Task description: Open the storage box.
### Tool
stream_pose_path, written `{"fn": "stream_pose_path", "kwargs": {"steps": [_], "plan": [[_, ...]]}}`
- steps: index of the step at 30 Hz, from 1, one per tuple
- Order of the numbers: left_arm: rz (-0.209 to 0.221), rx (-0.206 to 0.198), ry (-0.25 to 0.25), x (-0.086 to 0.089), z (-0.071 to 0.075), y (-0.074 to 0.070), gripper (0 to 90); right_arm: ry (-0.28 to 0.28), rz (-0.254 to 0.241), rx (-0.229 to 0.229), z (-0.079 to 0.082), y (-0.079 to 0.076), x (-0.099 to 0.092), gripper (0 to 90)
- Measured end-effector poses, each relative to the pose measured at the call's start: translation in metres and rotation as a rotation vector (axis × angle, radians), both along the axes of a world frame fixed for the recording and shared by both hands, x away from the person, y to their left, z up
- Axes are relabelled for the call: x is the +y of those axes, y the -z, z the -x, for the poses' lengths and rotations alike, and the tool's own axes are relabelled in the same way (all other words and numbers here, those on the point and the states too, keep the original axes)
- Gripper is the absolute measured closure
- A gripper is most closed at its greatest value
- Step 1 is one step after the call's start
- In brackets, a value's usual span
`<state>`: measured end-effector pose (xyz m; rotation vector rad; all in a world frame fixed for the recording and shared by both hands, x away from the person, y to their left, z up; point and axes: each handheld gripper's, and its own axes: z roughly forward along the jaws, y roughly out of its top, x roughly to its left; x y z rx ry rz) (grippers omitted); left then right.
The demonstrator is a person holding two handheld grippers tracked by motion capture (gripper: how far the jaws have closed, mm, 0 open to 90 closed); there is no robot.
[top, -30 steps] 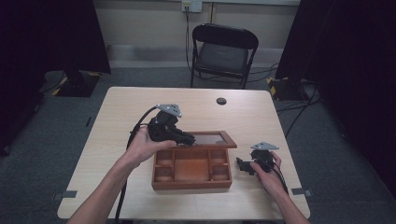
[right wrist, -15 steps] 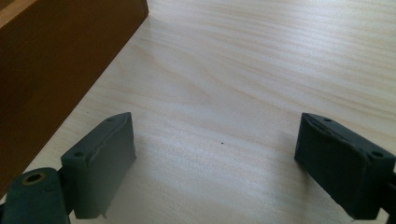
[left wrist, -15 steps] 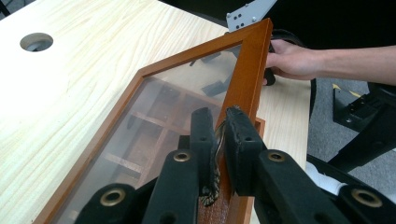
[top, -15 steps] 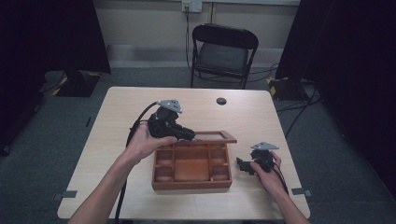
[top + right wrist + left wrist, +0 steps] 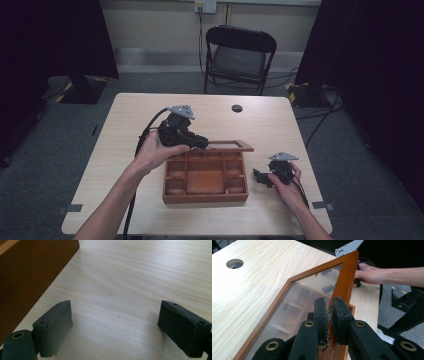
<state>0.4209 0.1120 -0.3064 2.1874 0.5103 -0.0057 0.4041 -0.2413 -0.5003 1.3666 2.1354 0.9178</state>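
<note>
A wooden box point(image 5: 205, 197) with several open compartments sits on the table, toward its front. Its glass-paned lid point(image 5: 235, 146) stands raised at the box's far side. My left gripper point(image 5: 204, 143) is shut on the lid's wooden frame. In the left gripper view the jaws of this gripper point(image 5: 329, 306) pinch the frame point(image 5: 344, 280) near its corner, and the compartments show through the glass point(image 5: 307, 290). My right gripper point(image 5: 259, 176) rests on the table just right of the box, open. Bare tabletop lies between the jaws of the right gripper point(image 5: 115, 315), with the box's side wall point(image 5: 30, 272) at the left.
A round cable hole point(image 5: 237, 108) lies in the table's far part. A black folding chair point(image 5: 239, 57) stands behind the table. The hand holding the right gripper point(image 5: 369, 275) appears beyond the lid in the left gripper view. Dark curtains hang on both sides.
</note>
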Motion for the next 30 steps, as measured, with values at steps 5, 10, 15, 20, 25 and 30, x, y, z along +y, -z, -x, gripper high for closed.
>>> {"fn": "stream_pose_path", "kwargs": {"steps": [5,10,15,20,25,30], "plan": [[0.006,-0.001,-0.005,0.0008,-0.0006,-0.0002,82.2,-0.001,0.000,0.001,-0.0001,0.0000,0.0000,11.1],[0.011,0.001,-0.005,0.0013,-0.0019,-0.0007,82.2,-0.001,0.000,0.001,-0.0001,0.0000,0.0000,11.1],[0.018,-0.004,-0.007,0.0019,-0.0035,-0.0016,82.3,-0.002,0.000,0.000,-0.0002,0.0000,-0.0001,11.1],[0.028,-0.006,-0.012,0.0030,-0.0058,-0.0030,82.3,-0.004,0.001,0.000,-0.0005,0.0000,-0.0002,10.9],[0.033,-0.009,-0.018,0.0034,-0.0076,-0.0045,82.5,-0.004,0.000,0.001,-0.0005,0.0000,-0.0001,10.9],[0.050,-0.017,-0.023,0.0040,-0.0088,-0.0054,84.0,-0.006,0.000,0.000,-0.0006,0.0001,-0.0002,10.9]]}}
